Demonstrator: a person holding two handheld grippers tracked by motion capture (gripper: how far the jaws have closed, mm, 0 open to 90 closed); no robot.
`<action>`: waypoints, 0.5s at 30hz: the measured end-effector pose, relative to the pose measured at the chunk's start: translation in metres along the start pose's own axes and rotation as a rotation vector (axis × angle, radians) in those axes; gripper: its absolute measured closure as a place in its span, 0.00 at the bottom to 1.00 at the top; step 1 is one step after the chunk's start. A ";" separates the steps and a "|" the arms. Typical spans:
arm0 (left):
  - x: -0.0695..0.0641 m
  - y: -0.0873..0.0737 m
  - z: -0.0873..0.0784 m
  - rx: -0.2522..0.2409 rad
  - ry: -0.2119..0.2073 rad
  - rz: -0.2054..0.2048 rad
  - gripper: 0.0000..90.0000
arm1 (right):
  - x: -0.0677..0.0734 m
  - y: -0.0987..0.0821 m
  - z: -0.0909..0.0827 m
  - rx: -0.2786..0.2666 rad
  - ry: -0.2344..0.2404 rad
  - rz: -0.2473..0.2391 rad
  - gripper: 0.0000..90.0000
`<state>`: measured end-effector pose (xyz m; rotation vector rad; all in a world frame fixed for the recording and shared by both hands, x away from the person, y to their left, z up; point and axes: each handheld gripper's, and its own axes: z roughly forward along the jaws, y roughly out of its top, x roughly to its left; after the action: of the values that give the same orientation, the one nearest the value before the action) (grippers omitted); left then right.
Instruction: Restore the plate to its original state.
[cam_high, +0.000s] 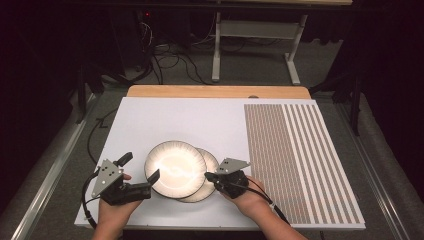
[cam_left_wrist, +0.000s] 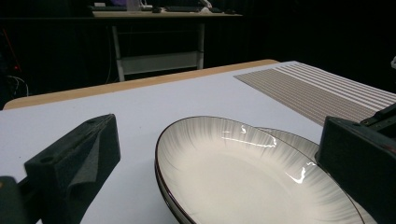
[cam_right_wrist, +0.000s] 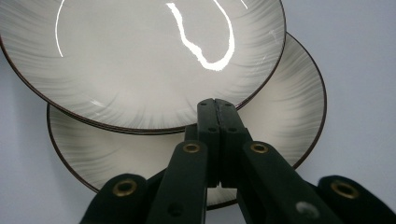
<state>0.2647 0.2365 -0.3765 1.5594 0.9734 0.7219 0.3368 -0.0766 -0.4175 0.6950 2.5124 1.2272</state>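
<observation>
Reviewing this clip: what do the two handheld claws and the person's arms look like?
Both the left claw and the right claw are matte black with blocky jaws; brass-coloured rivets show on the right one. Each carries a grey three-cornered plate with small holes and trails a black cable. The forearms are bare, with no sleeves visible.

High view looks down on the table (cam_high: 150, 120); both gripper views closely share the plates (cam_high: 175, 167).

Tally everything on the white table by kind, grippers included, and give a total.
Round white ceramic plates with dark rims: 2, the upper plate overlapping the lower plate.
Black two-jaw grippers: 2, the left gripper with jaws open, the right gripper with jaws shut over the lower plate.
Striped brown-and-white mat: 1.
Total: 5.
</observation>
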 end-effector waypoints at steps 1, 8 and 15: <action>0.000 0.000 0.000 0.000 0.000 0.000 0.00 | 0.000 0.000 0.000 0.002 0.001 0.000 1.00; 0.001 0.000 0.000 0.001 -0.004 -0.006 0.00 | 0.000 0.000 0.000 0.009 -0.002 0.004 1.00; 0.002 0.001 -0.001 -0.001 -0.006 -0.013 0.00 | 0.000 0.000 0.000 0.012 -0.005 -0.003 1.00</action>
<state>0.2654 0.2391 -0.3759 1.5521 0.9783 0.7080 0.3368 -0.0773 -0.4176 0.6962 2.5175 1.2090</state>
